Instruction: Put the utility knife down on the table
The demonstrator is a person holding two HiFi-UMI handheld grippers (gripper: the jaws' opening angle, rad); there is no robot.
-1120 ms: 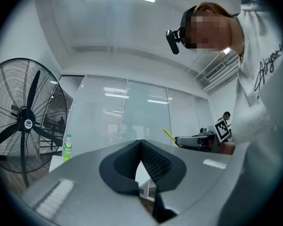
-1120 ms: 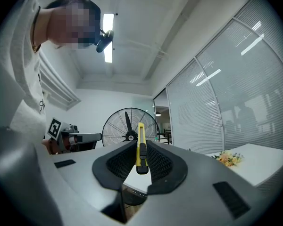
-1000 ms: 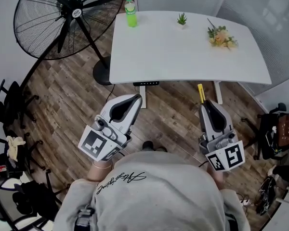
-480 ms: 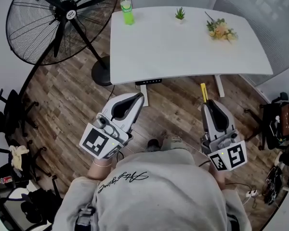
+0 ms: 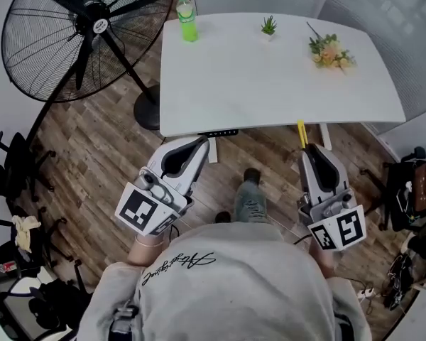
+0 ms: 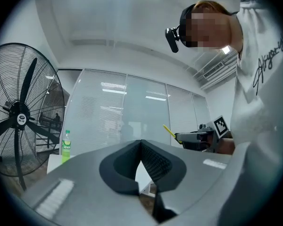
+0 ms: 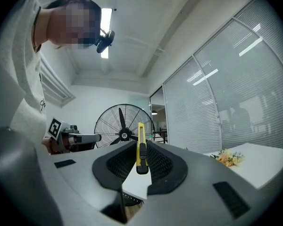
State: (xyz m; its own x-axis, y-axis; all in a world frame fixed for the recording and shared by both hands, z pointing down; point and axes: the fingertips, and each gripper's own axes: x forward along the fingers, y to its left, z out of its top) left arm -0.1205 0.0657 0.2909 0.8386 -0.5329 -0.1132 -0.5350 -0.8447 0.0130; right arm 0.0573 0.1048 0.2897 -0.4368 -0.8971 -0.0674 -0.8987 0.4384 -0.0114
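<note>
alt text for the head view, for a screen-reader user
Looking steeply down: the right gripper holds a yellow utility knife close to the near edge of a white table, while the left gripper is shut and empty. At the table's far edge are a green bottle, a small plant and flowers; a floor fan stands to its left.

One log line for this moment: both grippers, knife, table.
left gripper: jaws together, empty | right gripper: jaws shut on yellow utility knife | white table: ahead, knife not yet down
</note>
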